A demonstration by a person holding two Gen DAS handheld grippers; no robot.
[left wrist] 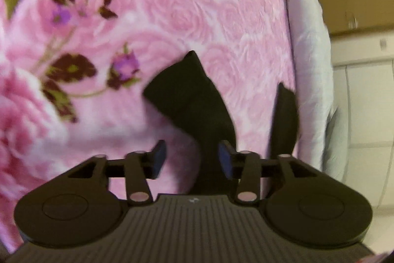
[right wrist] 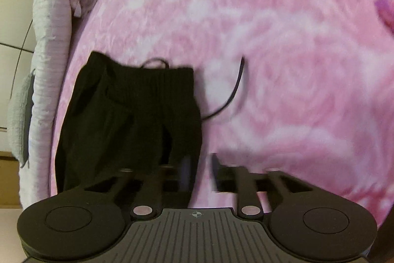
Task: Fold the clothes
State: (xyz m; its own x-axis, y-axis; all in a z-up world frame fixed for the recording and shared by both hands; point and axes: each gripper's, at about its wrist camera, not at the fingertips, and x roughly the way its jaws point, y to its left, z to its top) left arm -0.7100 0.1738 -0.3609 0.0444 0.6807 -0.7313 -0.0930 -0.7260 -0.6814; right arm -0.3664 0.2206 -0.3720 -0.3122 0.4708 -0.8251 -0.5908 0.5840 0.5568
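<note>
Plush pink rose-patterned blanket (right wrist: 283, 53), black ribbed-waist shorts (right wrist: 128, 115), thin drawstring (right wrist: 234, 90)

Black shorts (right wrist: 128, 120) — soft knit, ribbed elastic waistband uppermost in the right wrist view, drawstring (right wrist: 234, 90) trailing loose to one side — lying flat near the blanket's (right wrist: 270, 41) edge. In the left wrist view, two dark leg ends (left wrist: 192, 95) splay apart.

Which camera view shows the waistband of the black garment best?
The right wrist view shows it best: the ribbed waistband of the black garment lies in full view on the pink blanket, with a drawstring beside it. The left wrist view shows only two dark, narrow parts of the garment, no waistband.
</note>
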